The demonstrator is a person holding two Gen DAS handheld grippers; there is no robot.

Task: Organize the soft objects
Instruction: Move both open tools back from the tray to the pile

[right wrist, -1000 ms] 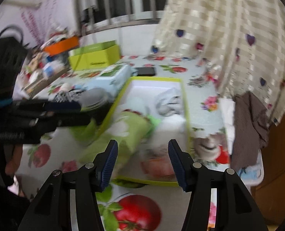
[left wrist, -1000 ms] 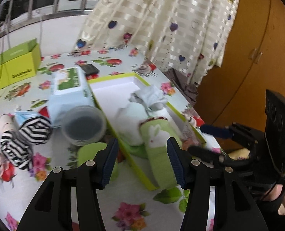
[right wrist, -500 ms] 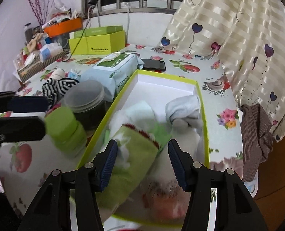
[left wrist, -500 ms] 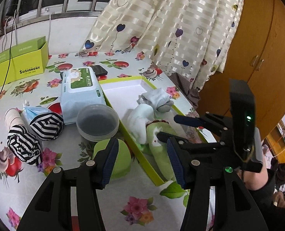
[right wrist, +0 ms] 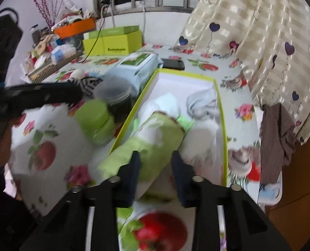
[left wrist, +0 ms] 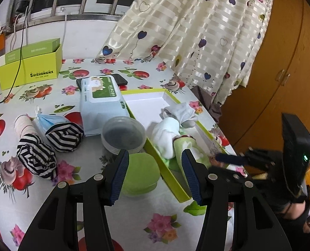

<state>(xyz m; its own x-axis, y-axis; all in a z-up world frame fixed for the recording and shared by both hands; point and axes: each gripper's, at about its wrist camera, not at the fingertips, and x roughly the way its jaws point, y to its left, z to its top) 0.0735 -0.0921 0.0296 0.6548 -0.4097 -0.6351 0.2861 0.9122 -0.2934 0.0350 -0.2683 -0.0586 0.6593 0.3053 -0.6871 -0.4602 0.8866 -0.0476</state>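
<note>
A white tray with a yellow-green rim (left wrist: 176, 190) (right wrist: 221, 113) lies on the flowered table. In it are a white sock bundle (left wrist: 181, 110) (right wrist: 203, 104), a white roll (left wrist: 165, 133) and a green rolled cloth (left wrist: 190, 148) (right wrist: 152, 144) that hangs over the tray's near edge. Two striped sock rolls (left wrist: 64, 136) and a beige roll (left wrist: 24, 125) lie on the table at left. My left gripper (left wrist: 153, 174) is open above a green lid. My right gripper (right wrist: 156, 177) is open, its blurred fingers on either side of the green cloth's near end.
A clear tub (left wrist: 123, 135), a green lid (left wrist: 143, 175), a wipes pack (left wrist: 101, 100), a phone (left wrist: 121, 80), a blue mask (left wrist: 48, 119) and a yellow-green box (left wrist: 29, 71) are on the table. A curtain, a brown cloth (right wrist: 278, 138) and a wooden cabinet are at right.
The right gripper has pulled back towards the table's near right edge and its fingers have narrowed around the green cloth. The left gripper has risen and tilted a little.
</note>
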